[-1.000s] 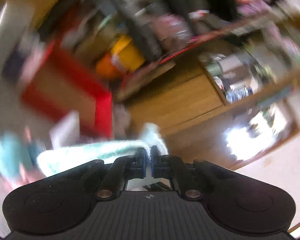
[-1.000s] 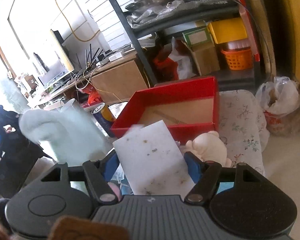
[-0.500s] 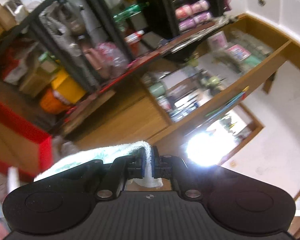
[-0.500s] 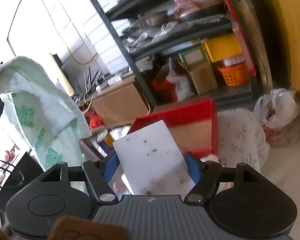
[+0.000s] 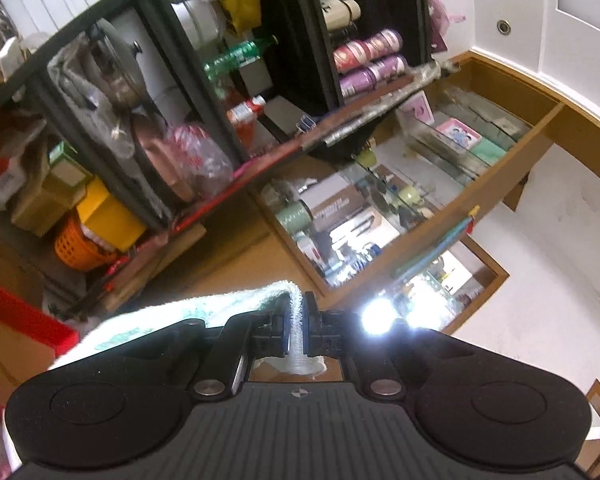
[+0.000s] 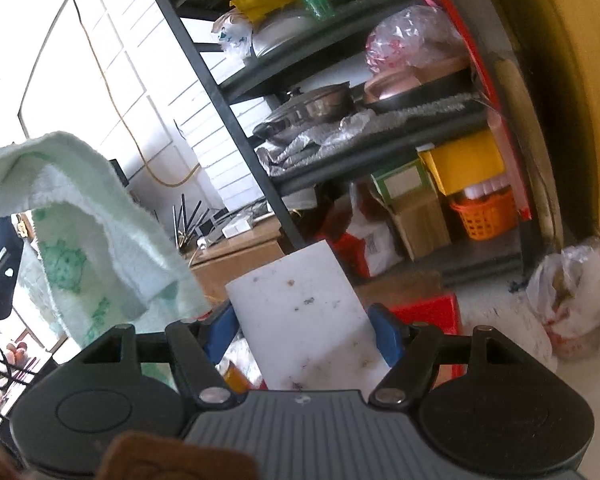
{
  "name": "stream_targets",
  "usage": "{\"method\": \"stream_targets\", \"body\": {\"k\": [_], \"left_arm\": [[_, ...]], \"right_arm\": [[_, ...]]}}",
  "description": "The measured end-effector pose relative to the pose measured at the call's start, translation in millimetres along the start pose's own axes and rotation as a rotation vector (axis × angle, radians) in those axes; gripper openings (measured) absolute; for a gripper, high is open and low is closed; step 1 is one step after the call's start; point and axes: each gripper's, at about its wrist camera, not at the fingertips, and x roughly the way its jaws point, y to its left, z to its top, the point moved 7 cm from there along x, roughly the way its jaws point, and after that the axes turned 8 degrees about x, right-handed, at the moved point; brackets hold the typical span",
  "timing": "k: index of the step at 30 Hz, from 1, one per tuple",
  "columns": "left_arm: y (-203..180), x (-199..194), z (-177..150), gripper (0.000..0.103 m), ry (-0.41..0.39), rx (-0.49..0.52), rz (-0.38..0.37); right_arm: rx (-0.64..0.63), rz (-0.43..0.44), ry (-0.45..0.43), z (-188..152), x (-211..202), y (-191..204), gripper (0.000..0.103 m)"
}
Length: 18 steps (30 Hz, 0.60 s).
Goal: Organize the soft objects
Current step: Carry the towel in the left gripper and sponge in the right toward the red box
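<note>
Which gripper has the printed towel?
The left gripper, pinched shut on the pale green towel; the right gripper clamps a plain white sponge block instead.

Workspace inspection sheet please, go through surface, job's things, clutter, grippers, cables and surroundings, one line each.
Surface: pale floor beneath the shelving; no work surface clearly seen.
Job's things: green towel hanging in the air from the left gripper; white sponge block in the right gripper; red box partly hidden behind the block.
Clutter: plastic bag on the floor, orange basket and yellow box on the shelf.
Grippers: left jaws shut on the towel's edge; right jaws gripping the block's sides.
Cables: yellow cord down the white wall.
Surroundings: black shelving, wooden glass-front cabinet.
</note>
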Motion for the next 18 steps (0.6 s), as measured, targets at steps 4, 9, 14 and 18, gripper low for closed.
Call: {"method": "stream_targets", "body": {"k": [4, 9, 14, 18], "left_arm": [[13, 15, 11, 0.000, 0.001, 0.027, 0.021], [44, 39, 12, 0.000, 0.028, 0.041, 0.079], [92, 60, 7, 0.001, 0.063, 0.045, 0.191], [131, 72, -4, 0.001, 0.110, 0.047, 0.293]], "right_arm": [[-0.015, -0.008, -0.007, 12, 27, 3, 0.042], [-0.046, -0.057, -0.004, 20, 62, -3, 0.042], [-0.059, -0.106, 0.033, 13, 100, -20, 0.042], [-0.045, -0.149, 0.078, 0, 129, -43, 0.042]]}}
